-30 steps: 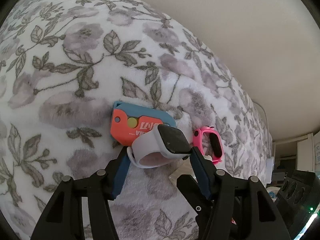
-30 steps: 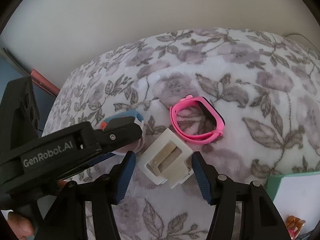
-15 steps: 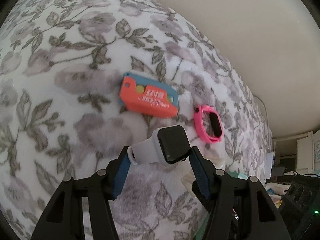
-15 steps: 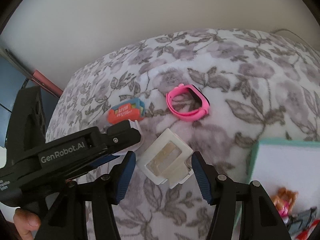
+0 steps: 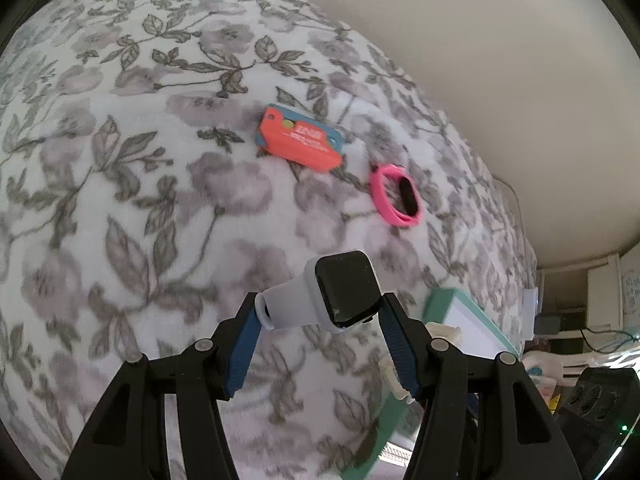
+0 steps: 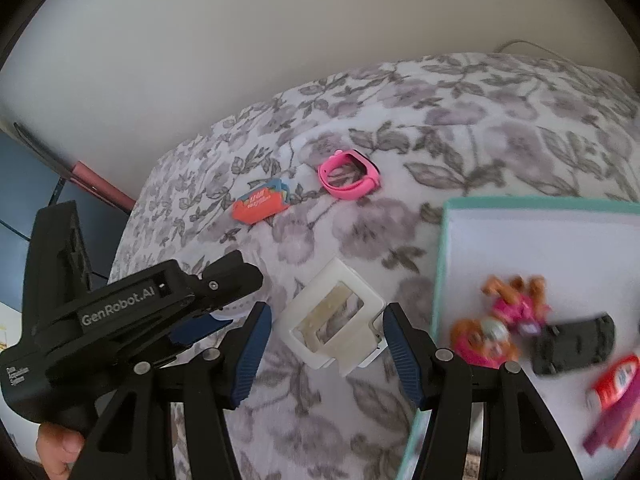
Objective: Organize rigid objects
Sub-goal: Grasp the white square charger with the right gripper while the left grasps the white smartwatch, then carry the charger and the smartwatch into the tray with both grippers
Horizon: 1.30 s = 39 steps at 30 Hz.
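From the left wrist, the left gripper (image 5: 320, 320) is clamped on a grey smartwatch (image 5: 326, 294), held above the floral blanket (image 5: 120, 200); an orange card case (image 5: 300, 142) and a pink watch (image 5: 394, 194) lie behind, and the teal tray (image 5: 460, 308) shows at lower right. From the right wrist, the right gripper (image 6: 324, 330) grips a white plastic frame (image 6: 334, 312), beside the tray (image 6: 440, 264) holding what seem to be blurred toy figures. This looks like the carry stage; next, each piece needs lowering over the tray before release.
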{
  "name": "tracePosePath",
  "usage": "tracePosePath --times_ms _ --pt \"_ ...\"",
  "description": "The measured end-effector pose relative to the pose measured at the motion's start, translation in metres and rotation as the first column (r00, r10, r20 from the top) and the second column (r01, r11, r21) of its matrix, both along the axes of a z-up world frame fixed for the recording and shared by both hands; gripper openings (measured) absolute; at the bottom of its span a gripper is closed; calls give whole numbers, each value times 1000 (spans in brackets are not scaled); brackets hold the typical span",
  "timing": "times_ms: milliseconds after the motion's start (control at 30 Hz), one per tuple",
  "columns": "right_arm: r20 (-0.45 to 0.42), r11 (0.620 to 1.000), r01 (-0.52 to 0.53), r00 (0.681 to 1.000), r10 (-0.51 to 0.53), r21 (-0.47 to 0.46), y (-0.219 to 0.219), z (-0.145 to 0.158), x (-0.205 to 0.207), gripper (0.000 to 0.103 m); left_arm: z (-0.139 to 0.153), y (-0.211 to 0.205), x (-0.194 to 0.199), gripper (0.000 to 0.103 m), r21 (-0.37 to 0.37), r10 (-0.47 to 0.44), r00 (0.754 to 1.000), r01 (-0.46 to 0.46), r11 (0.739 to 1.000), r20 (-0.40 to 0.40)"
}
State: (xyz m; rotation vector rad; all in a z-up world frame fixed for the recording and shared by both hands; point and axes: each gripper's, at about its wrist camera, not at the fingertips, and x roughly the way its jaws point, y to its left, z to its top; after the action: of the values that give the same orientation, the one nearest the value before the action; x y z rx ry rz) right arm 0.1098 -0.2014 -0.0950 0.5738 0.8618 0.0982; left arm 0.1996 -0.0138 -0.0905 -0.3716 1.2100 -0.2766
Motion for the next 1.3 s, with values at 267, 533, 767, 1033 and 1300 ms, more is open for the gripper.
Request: tracePosePath --times_ms 267,533,767,1033,1300 --pt "8 996 87 996 -87 -8 -21 5 -57 61 27 -20 -49 61 -21 -15 998 16 1000 59" --pt "-7 984 180 984 -180 -2 -47 -1 -100 61 37 -50 -89 61 -15 -43 995 45 999 93" --pt "-5 963 269 963 -269 -15 -72 -3 -129 61 44 -79 -109 61 51 -88 990 83 995 110" --pt "1 911 410 912 -411 -48 -117 -1 -159 61 55 -120 -127 61 82 -153 976 142 986 156" --pt "-45 824 564 823 -567 -56 -167 -16 -187 61 32 -158 -142 61 114 -247 955 231 966 162"
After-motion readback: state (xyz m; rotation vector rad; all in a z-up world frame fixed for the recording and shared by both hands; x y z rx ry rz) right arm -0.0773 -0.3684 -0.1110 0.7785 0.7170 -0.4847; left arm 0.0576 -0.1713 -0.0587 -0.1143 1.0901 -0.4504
